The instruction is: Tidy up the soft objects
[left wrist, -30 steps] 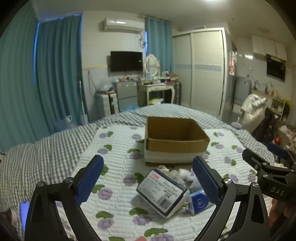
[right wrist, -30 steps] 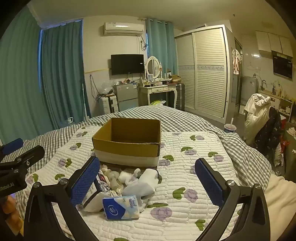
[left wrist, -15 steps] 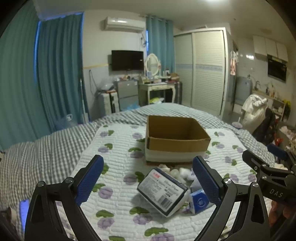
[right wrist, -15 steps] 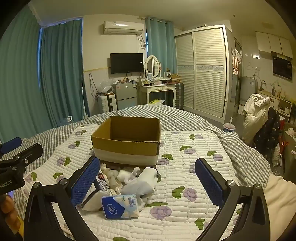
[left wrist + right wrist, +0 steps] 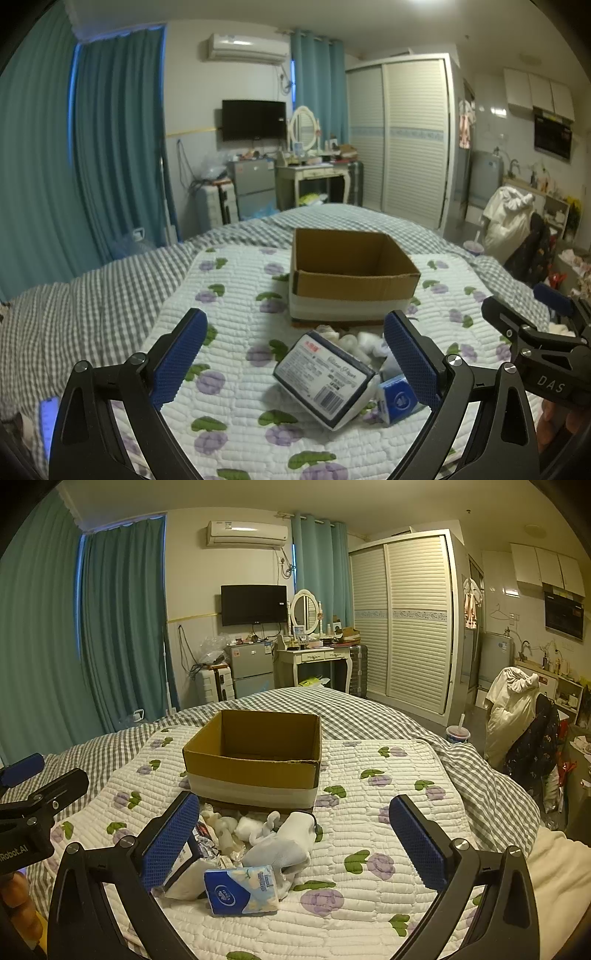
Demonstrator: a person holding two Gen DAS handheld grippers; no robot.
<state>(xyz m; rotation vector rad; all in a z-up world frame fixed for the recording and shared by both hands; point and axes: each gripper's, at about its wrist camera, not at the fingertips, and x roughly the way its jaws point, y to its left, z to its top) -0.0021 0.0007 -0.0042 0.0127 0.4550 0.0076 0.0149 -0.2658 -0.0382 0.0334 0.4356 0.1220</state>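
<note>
An open, empty cardboard box (image 5: 351, 275) (image 5: 255, 757) stands on the quilted bed. In front of it lies a pile of soft things: a large dark-blue tissue pack (image 5: 325, 378), a small blue tissue packet (image 5: 242, 888) (image 5: 400, 400), a white sock (image 5: 284, 843) and small white plush pieces (image 5: 240, 825). My left gripper (image 5: 295, 360) is open and empty, hovering just before the pile. My right gripper (image 5: 295, 840) is open and empty, also just before the pile. Each gripper shows at the edge of the other's view.
The flowered white quilt (image 5: 369, 775) lies over a grey checked bedspread (image 5: 92, 295). Beyond the bed are teal curtains (image 5: 110, 627), a dressing table (image 5: 314, 657), a wardrobe (image 5: 402, 620) and a chair with clothes (image 5: 524, 716).
Both grippers have shifted very slightly relative to the scene; both stay open and empty. The pile and box have not moved.
</note>
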